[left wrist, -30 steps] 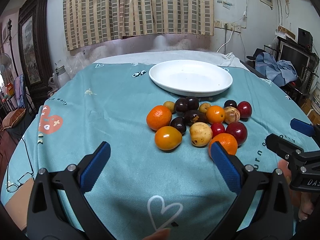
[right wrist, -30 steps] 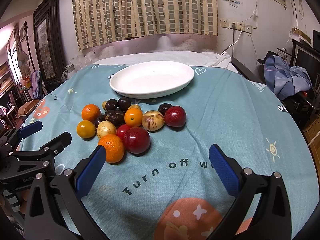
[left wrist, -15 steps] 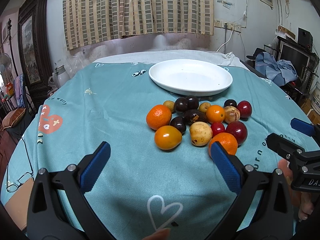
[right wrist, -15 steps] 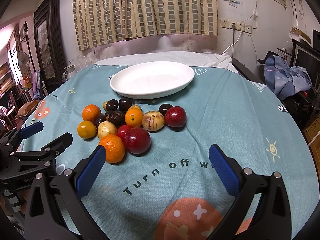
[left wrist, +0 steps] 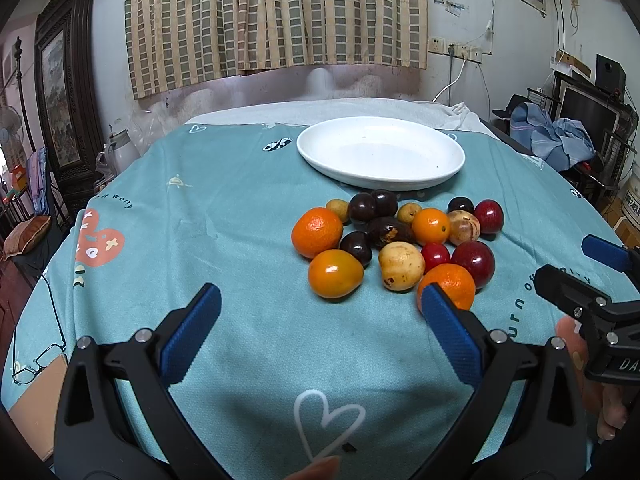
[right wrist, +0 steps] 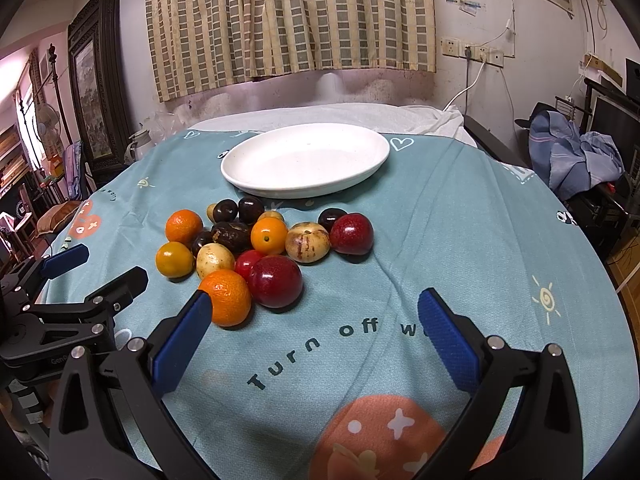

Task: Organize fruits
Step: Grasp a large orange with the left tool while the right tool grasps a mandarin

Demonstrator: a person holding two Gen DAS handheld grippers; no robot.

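Note:
A pile of fruit (left wrist: 394,240) lies on the teal tablecloth: oranges, red plums, dark plums and yellowish fruits. Behind it stands an empty white plate (left wrist: 380,152). My left gripper (left wrist: 320,308) hovers open in front of the pile, its right pad just before the nearest orange (left wrist: 450,284). In the right wrist view the same pile (right wrist: 264,248) sits left of centre, the plate (right wrist: 306,158) behind. My right gripper (right wrist: 314,312) is open and empty, its left pad beside the nearest orange (right wrist: 228,296). The big red plum (right wrist: 276,282) lies next to that orange.
The round table's tablecloth (left wrist: 224,216) drops off at the edges. Glasses (left wrist: 32,364) lie at the left rim. A white kettle (left wrist: 120,148), a framed picture and clothes on a rack (left wrist: 552,140) surround the table. A hand (left wrist: 600,412) holds the right gripper.

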